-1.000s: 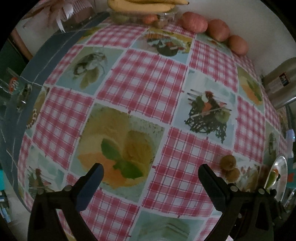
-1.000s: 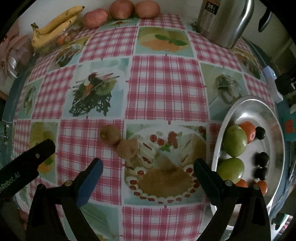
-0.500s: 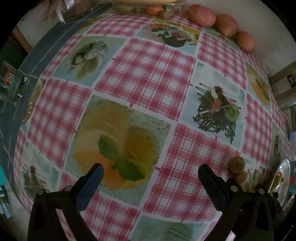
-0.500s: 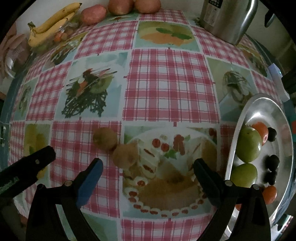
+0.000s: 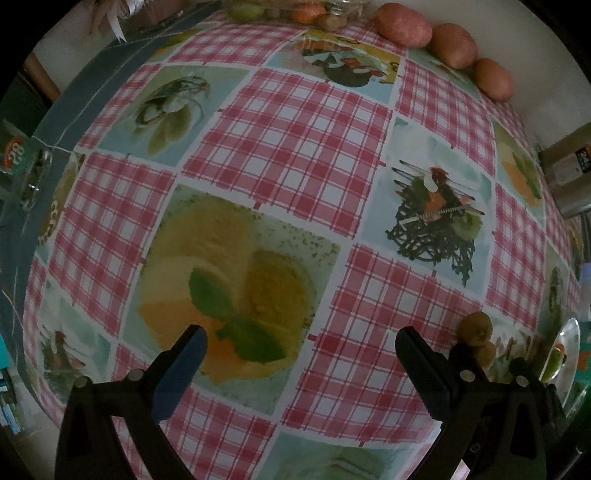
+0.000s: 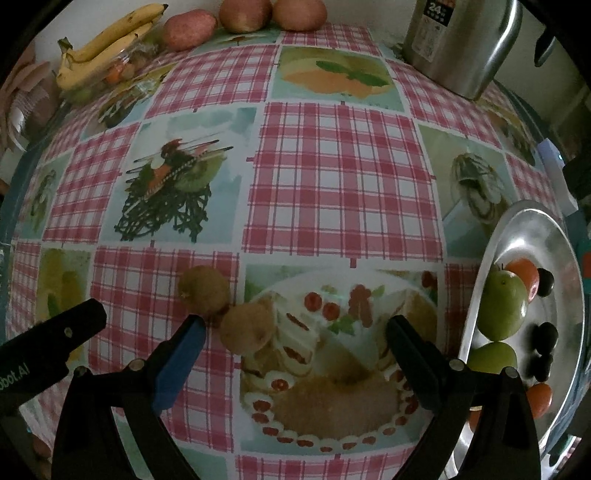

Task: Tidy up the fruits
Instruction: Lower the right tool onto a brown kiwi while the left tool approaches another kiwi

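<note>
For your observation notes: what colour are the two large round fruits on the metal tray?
Green; clearest in the right wrist view.

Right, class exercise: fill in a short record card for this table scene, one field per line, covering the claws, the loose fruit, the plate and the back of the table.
left claw: open, holds nothing, over the tablecloth
right claw: open, holds nothing
loose fruit: two kiwis, touching, on the cloth near the right claw's left finger
metal plate: right edge of table; two green apples, orange fruits, small dark fruits
back of table: bananas, three reddish fruits, steel flask
</note>
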Demonstrator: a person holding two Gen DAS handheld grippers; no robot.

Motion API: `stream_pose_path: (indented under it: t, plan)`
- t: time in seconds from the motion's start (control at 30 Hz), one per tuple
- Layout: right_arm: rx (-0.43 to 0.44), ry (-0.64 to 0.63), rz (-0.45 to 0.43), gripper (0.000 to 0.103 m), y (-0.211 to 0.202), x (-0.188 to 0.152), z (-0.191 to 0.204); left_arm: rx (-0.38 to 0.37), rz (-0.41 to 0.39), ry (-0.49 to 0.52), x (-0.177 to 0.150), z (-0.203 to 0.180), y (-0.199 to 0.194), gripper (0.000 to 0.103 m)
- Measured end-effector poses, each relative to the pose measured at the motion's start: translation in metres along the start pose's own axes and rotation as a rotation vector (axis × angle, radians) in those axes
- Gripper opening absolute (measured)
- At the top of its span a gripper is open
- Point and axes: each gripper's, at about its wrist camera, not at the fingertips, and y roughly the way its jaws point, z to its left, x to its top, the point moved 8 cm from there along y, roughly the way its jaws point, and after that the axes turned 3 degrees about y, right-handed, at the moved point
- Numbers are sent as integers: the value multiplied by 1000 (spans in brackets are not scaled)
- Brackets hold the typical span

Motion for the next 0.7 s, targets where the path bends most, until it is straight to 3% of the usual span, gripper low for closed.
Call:
stream_pose_path:
  t: [0.7]
  plan:
    - [4,29,-79,103,-2,-6,0,4,-5,-4,3,5,1,103]
